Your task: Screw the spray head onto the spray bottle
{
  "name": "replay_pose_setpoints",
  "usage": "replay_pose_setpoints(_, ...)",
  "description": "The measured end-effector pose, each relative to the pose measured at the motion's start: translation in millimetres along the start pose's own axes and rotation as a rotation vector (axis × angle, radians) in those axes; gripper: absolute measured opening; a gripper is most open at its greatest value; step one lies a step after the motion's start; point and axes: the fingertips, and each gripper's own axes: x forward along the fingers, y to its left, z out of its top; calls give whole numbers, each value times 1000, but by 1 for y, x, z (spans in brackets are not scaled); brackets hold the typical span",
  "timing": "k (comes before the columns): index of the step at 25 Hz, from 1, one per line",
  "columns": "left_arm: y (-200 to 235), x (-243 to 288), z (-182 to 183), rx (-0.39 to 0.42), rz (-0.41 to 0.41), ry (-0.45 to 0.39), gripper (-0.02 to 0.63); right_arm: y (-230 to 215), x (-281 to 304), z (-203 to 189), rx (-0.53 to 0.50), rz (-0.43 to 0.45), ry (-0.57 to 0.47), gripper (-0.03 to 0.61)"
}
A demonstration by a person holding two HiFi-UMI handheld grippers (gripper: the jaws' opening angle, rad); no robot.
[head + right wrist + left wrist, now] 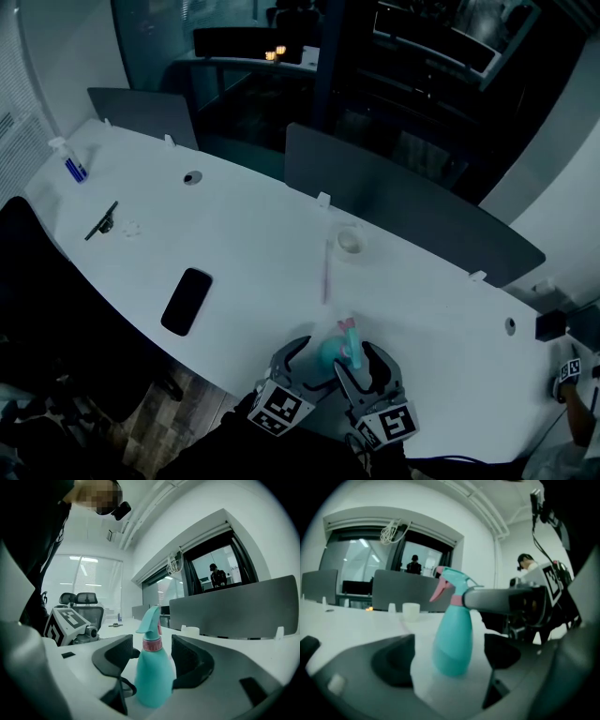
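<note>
The spray bottle (452,644), spray head (454,581) on, stands at the table's (253,244) near edge. Left gripper (449,660) and right gripper (152,660) straddle it, jaws wide apart, gripping nothing.

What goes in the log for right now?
spray bottle: upright on table | spray head: on bottle | left gripper: jaws open around bottle | right gripper: jaws open around bottle
</note>
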Motion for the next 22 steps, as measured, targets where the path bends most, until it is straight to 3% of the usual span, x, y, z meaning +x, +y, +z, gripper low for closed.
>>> replay_pose_setpoints(7,15,-51,-17,-14,16,4,444,5,-24,-12,63,-130,-31,236)
replay_pose_setpoints(9,32,-68,-14,-14,90,-12,264,8,-28,-22,44,-167,16,235)
replay_pose_setpoints(10,41,-76,-10,-13,141,-28,126,10,-30,-25,21,-195,49,179)
replay_pose_setpoints(11,47,-82,-4,-9,183,-46,6,11,-32,-28,0,-223,73,3)
replay_pose_setpoints(17,44,-95,33,120,269,-151,3,27,-44,-22,-47,-259,89,3)
replay_pose_setpoints(22,27,-100,33,143,296,-162,3,35,-62,-15,-69,-286,69,3)
